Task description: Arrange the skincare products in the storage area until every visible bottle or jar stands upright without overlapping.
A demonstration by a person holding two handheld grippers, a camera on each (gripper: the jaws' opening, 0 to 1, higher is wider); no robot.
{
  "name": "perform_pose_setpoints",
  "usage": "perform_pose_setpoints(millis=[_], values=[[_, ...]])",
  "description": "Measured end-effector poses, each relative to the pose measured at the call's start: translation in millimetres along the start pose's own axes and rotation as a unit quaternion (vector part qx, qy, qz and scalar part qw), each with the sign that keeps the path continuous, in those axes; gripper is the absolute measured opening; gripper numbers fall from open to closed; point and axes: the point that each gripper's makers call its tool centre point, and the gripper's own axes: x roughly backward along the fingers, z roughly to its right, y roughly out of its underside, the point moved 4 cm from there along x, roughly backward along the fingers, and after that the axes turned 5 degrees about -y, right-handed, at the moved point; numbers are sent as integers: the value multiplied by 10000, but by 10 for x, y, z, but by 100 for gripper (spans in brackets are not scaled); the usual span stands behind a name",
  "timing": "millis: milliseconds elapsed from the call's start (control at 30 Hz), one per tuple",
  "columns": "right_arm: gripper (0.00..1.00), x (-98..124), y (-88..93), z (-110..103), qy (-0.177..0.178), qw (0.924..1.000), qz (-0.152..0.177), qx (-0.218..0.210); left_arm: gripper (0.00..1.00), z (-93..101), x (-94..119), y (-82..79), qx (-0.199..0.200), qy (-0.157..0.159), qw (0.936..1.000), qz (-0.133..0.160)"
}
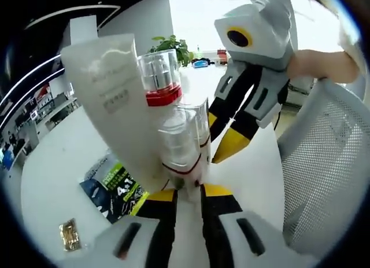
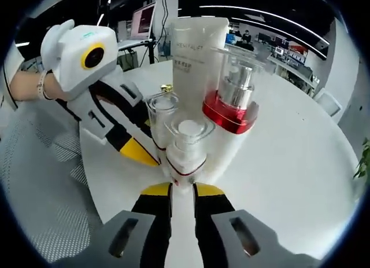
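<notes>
Four skincare items crowd together upright on the round white table (image 2: 300, 164): a tall white squeeze tube (image 2: 193, 54), a clear red-collared pump bottle (image 2: 234, 100), a smaller clear pump bottle (image 2: 186, 146), and a gold-capped glass jar (image 2: 162, 109). My right gripper (image 2: 182, 190) seems clamped at the small bottle's base; my left gripper (image 1: 189, 190) sits nearly closed beside the cluster. Little looks left, I judge, beyond releasing.

You have one white tube (image 2: 196, 48), three clear pump bottles (image 2: 234, 97), one printed packet (image 1: 113, 190) and one gold sachet (image 1: 70, 234).
</notes>
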Motion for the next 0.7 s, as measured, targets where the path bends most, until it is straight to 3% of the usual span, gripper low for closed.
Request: perform_pose_setpoints(millis=[700], values=[[16, -33, 10, 19, 100, 9998, 47, -156, 8, -2, -19, -3, 59, -221, 9997, -73]])
